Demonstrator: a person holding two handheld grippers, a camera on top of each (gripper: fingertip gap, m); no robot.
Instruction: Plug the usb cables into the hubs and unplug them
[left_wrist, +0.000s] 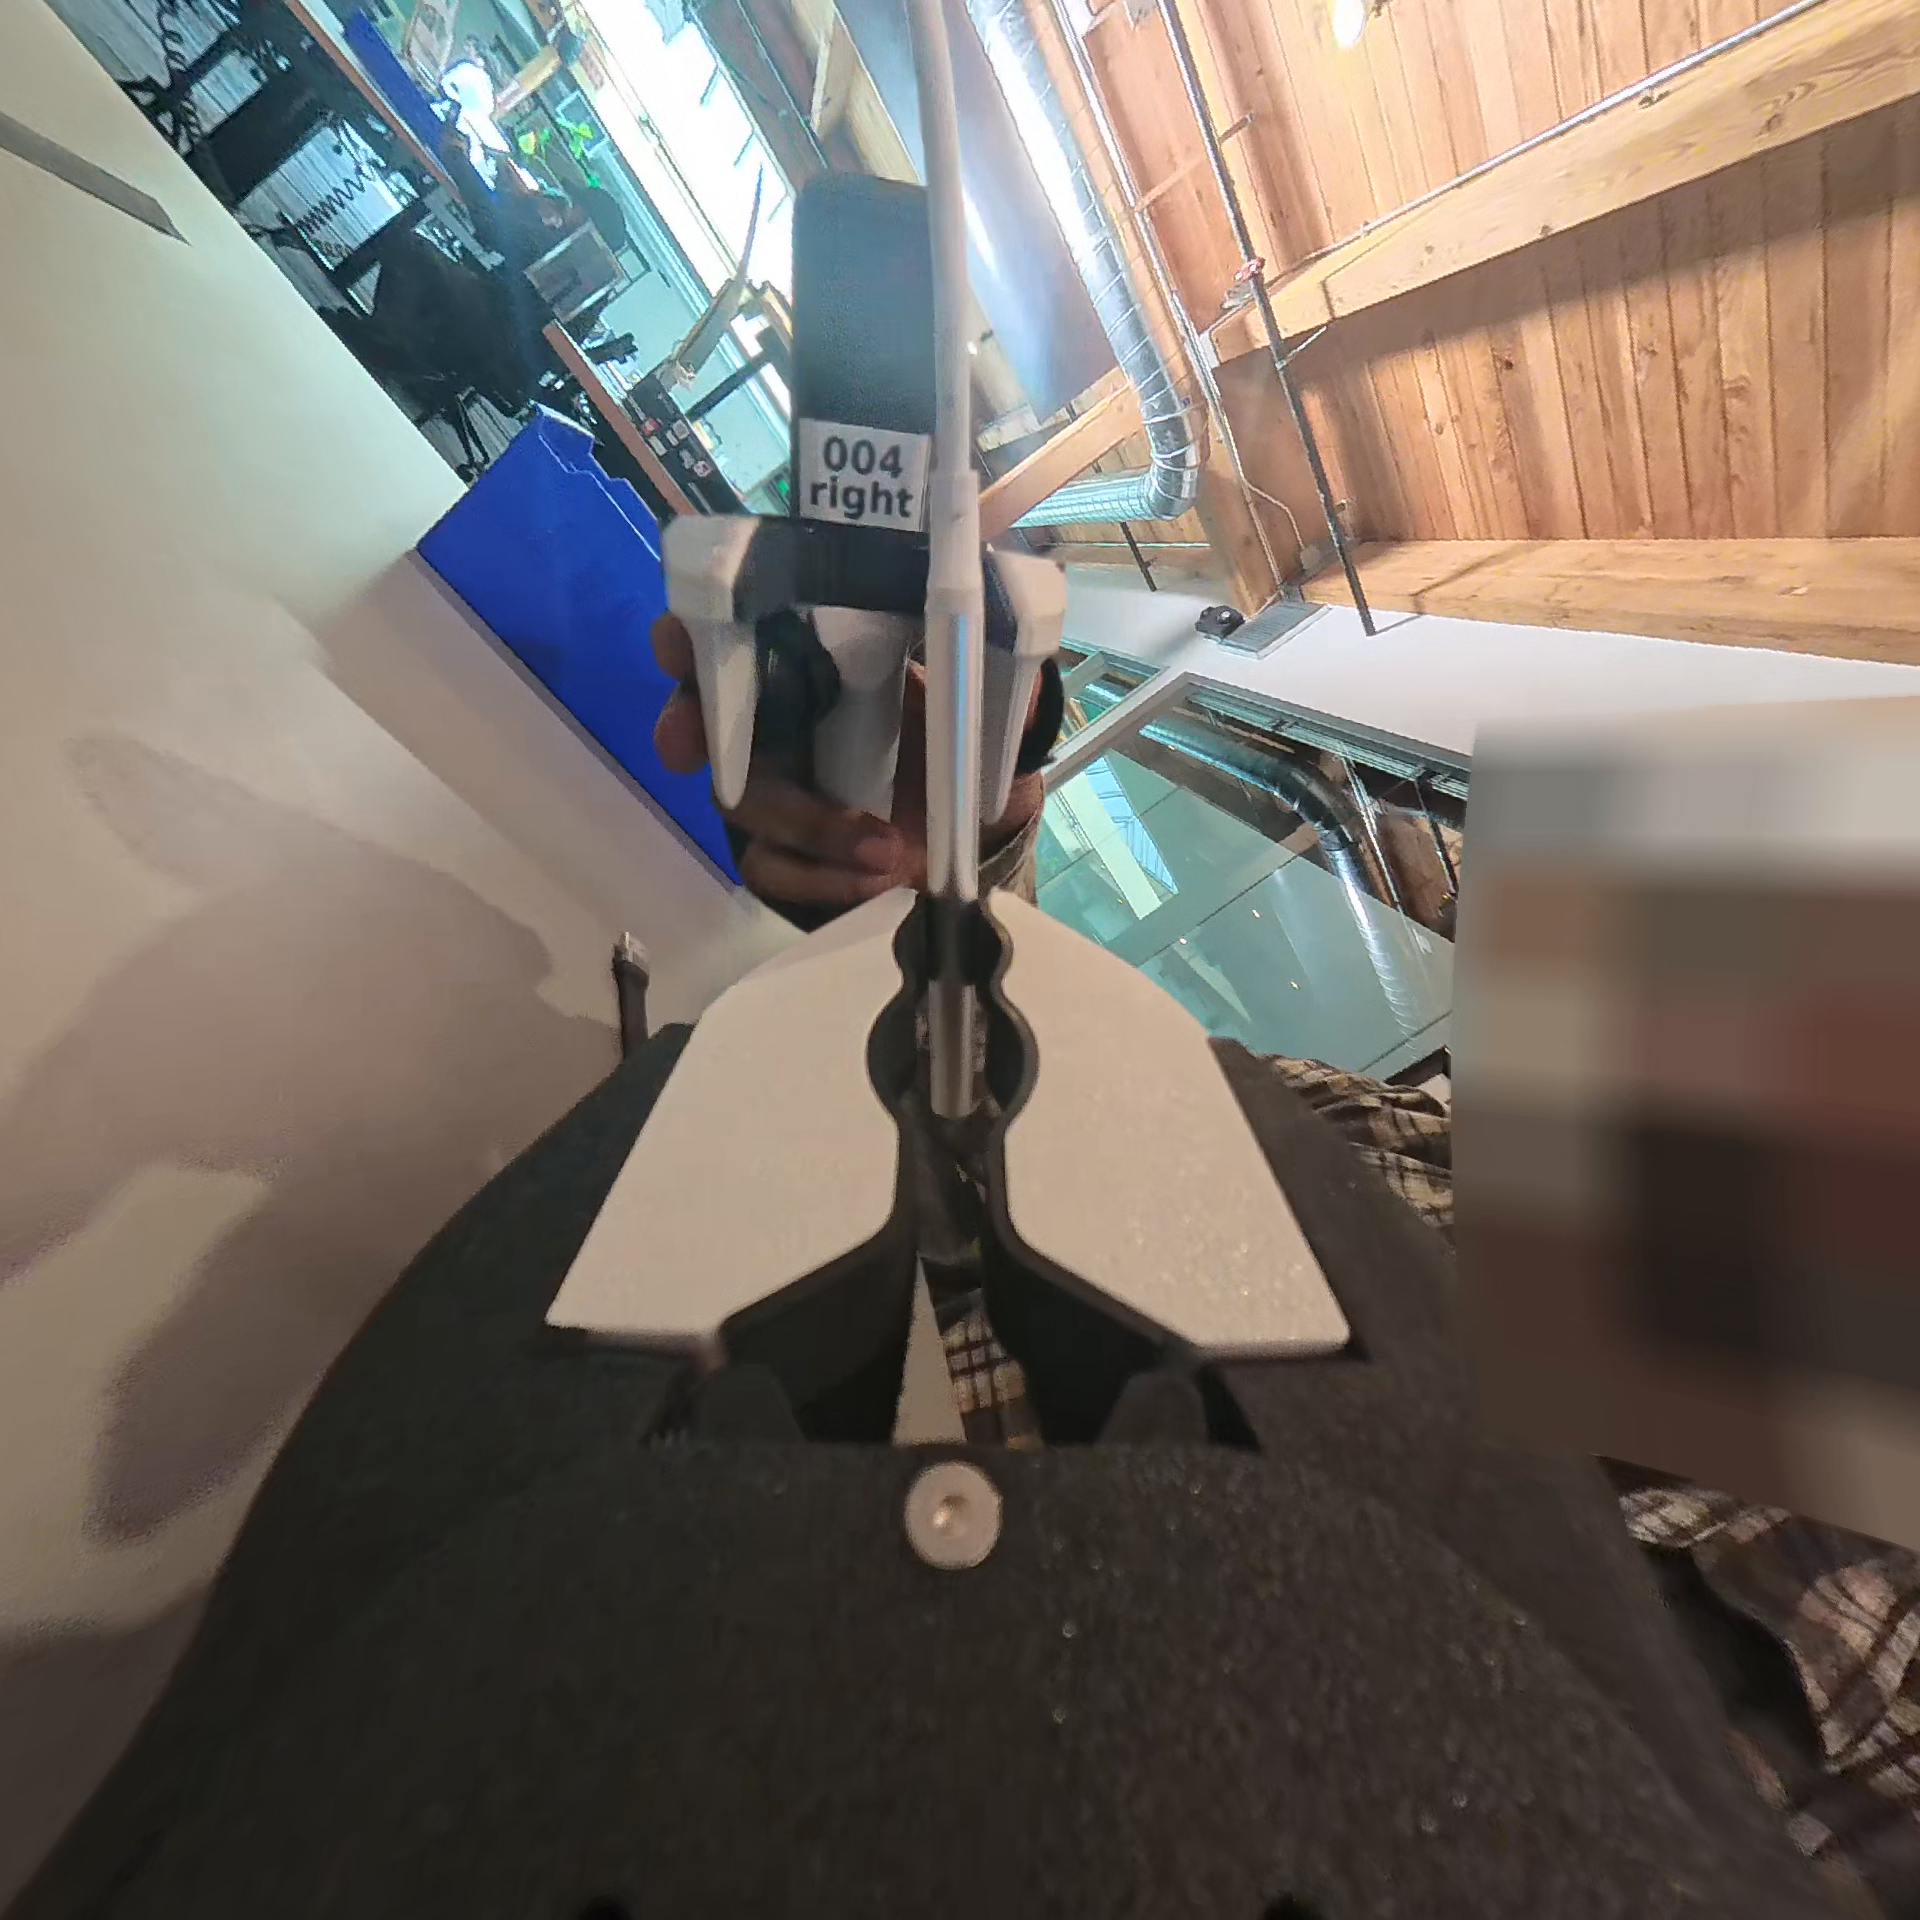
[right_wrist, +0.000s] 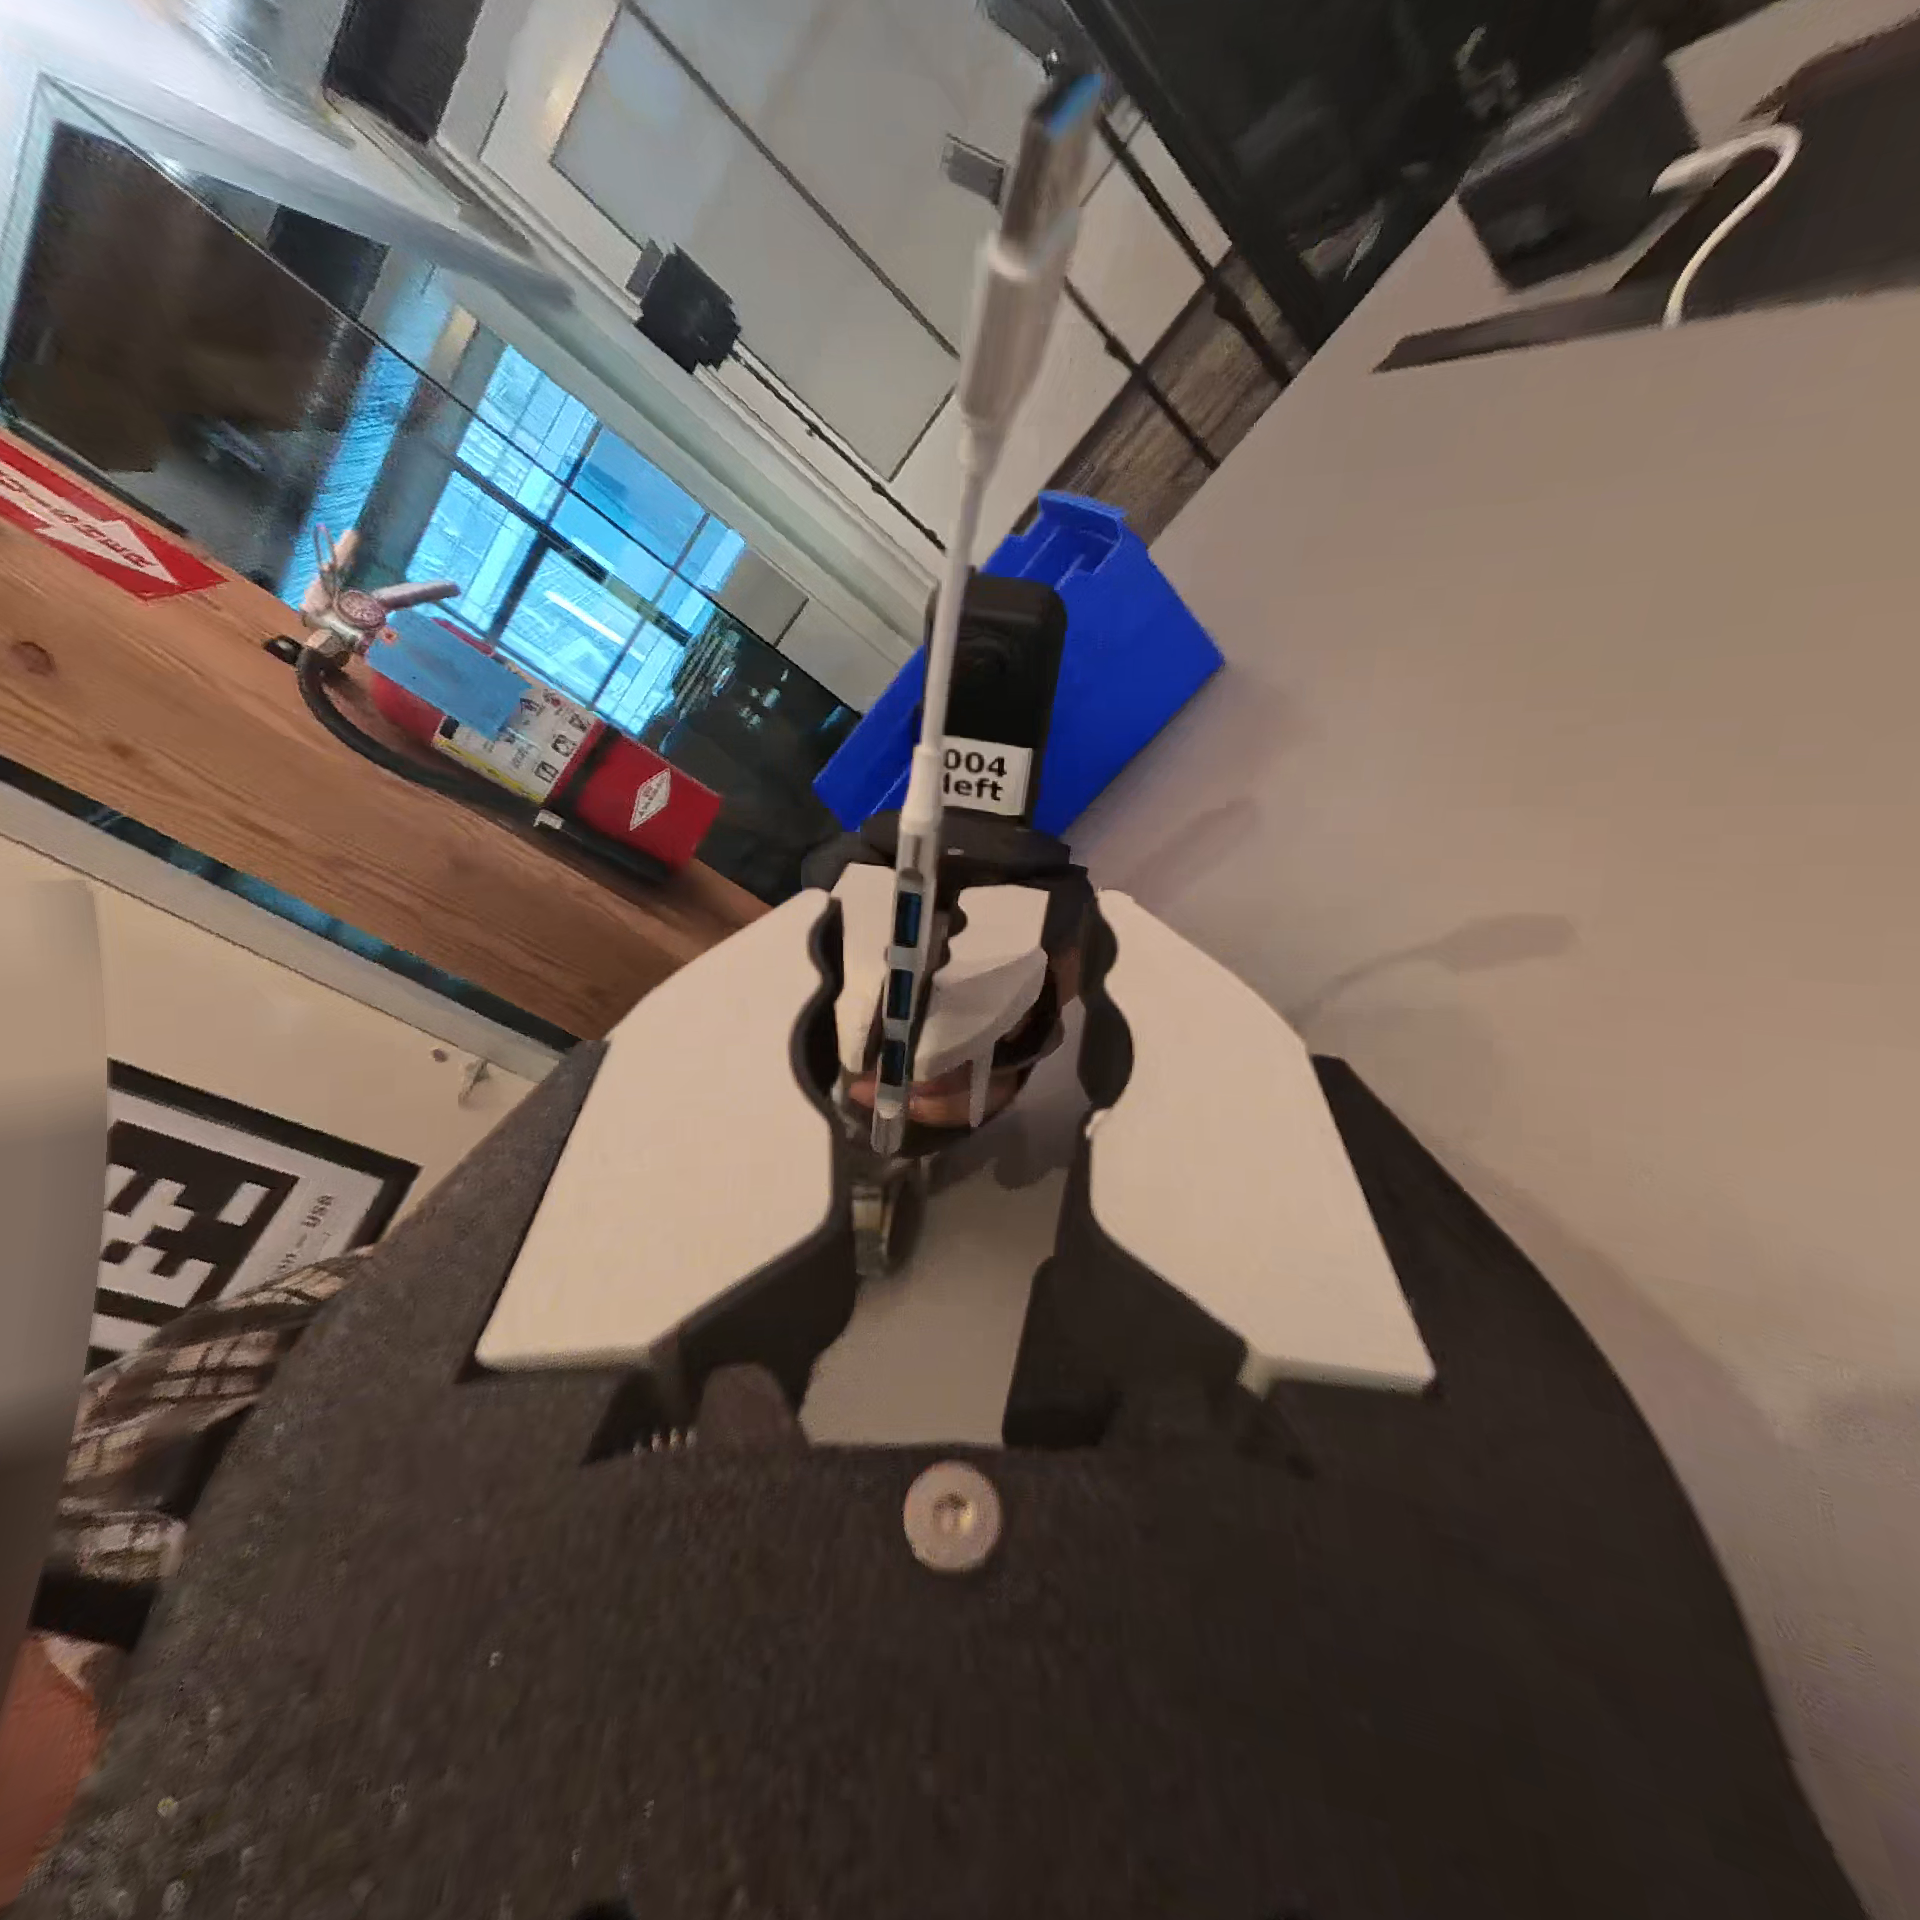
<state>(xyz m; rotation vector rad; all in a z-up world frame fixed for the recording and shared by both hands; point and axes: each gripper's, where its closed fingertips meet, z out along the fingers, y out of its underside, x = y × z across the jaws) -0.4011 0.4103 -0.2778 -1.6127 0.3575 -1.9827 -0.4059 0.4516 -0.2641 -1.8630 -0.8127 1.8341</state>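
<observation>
Left gripper (left_wrist: 951, 935) is clamped on a slim silver USB hub (left_wrist: 956, 748), its white fingers (left_wrist: 790, 1122) pressed together around the hub's lower end. The hub stands up out of the jaws, and its white cable (left_wrist: 948, 312) runs on past the top of the left wrist view.

Right gripper (right_wrist: 956, 935) has its fingers (right_wrist: 665, 1174) spread apart and holds nothing. The hub (right_wrist: 902, 997) stands in the gap between them, nearer the left finger, its row of blue ports facing this camera; whether it touches that finger is unclear. Its cable (right_wrist: 951, 623) rises to a silver USB plug (right_wrist: 1039, 177) with a blue tip, hanging free and blurred.

The two grippers face each other closely. In the left wrist view, the right gripper (left_wrist: 862, 727) hovers just behind the hub, held by a person's hand (left_wrist: 821, 831). In the right wrist view, the left gripper (right_wrist: 971, 997) sits directly behind the hub.

Both views are steeply tilted. A white tabletop (right_wrist: 1558, 727) carries a blue plastic bin (right_wrist: 1122, 665). Around it: a wood-plank wall (left_wrist: 1558, 312), a silver duct (left_wrist: 1164, 395), glass partitions, and a red fire extinguisher (right_wrist: 582, 769) mounted on wood. A plaid sleeve (left_wrist: 1818, 1621) shows at the edge.
</observation>
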